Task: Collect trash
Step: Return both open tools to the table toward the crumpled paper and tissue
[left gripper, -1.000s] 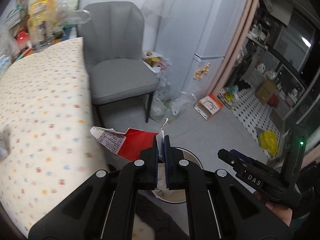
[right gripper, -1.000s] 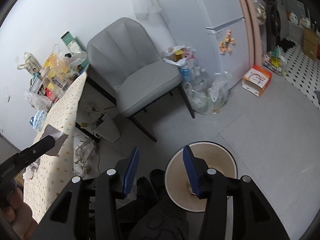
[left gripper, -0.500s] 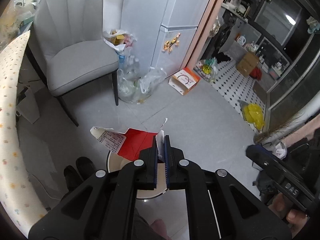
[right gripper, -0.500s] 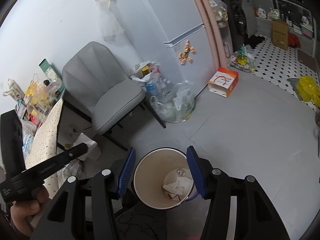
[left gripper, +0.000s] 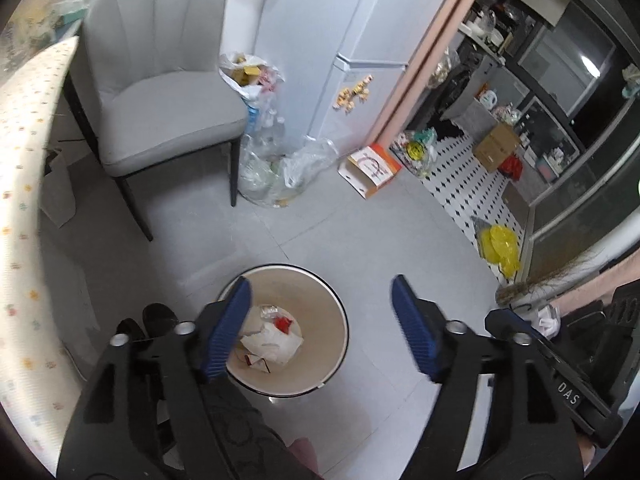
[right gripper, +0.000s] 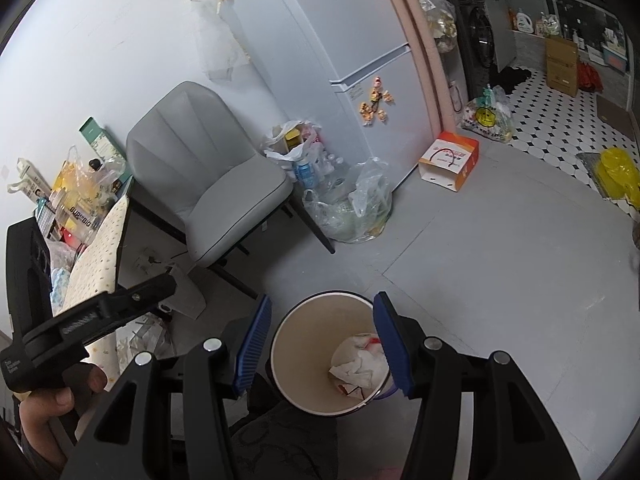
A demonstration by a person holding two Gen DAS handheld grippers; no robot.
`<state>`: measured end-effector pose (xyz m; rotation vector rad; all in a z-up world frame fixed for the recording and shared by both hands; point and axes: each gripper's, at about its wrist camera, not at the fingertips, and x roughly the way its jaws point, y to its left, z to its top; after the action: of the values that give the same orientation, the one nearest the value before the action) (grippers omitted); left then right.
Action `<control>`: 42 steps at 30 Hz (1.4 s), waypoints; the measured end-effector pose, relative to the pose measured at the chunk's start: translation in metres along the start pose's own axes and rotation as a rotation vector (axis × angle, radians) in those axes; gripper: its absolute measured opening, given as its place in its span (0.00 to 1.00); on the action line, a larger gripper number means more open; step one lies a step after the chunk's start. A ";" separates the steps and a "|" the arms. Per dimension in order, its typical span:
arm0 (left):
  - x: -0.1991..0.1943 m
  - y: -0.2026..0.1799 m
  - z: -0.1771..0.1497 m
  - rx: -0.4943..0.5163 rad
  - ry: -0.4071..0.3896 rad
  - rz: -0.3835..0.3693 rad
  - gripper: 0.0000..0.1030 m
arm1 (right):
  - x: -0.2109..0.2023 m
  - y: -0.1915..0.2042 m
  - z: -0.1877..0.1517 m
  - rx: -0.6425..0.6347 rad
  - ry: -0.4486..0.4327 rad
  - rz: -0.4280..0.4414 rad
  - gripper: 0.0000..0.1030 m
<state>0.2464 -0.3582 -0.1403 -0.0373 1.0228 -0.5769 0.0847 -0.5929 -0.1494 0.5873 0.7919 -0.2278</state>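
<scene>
Ahead and left of the tool: grey chair [left gripper: 160,96] beside a dotted tabletop [left gripper: 24,160]. Clear plastic bags [left gripper: 276,168] at the chair's right legs, against a white fridge [left gripper: 340,40]. Farther right, orange-and-white box [left gripper: 370,168] on grey floor [left gripper: 360,232]; yellow bag [left gripper: 500,246] on checkered tiles.

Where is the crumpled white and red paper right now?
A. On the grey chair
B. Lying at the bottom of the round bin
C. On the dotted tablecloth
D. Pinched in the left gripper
B: the paper lies at the bottom of the round bin, and the left gripper is open and empty above it.
</scene>
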 end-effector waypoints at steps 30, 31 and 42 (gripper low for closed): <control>-0.215 0.189 -0.072 -0.321 -0.357 0.169 0.94 | -0.029 0.233 -0.047 -0.311 -0.002 0.220 0.93; -0.221 0.197 -0.076 -0.335 -0.365 0.168 0.94 | -0.029 0.239 -0.048 -0.322 0.001 0.223 0.93; -0.264 0.269 -0.112 -0.455 -0.428 0.192 0.94 | -0.030 0.316 -0.078 -0.422 0.022 0.269 0.93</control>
<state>0.1705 0.0215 -0.0690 -0.4423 0.7096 -0.1399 0.1448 -0.2901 -0.0415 0.2911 0.7452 0.1913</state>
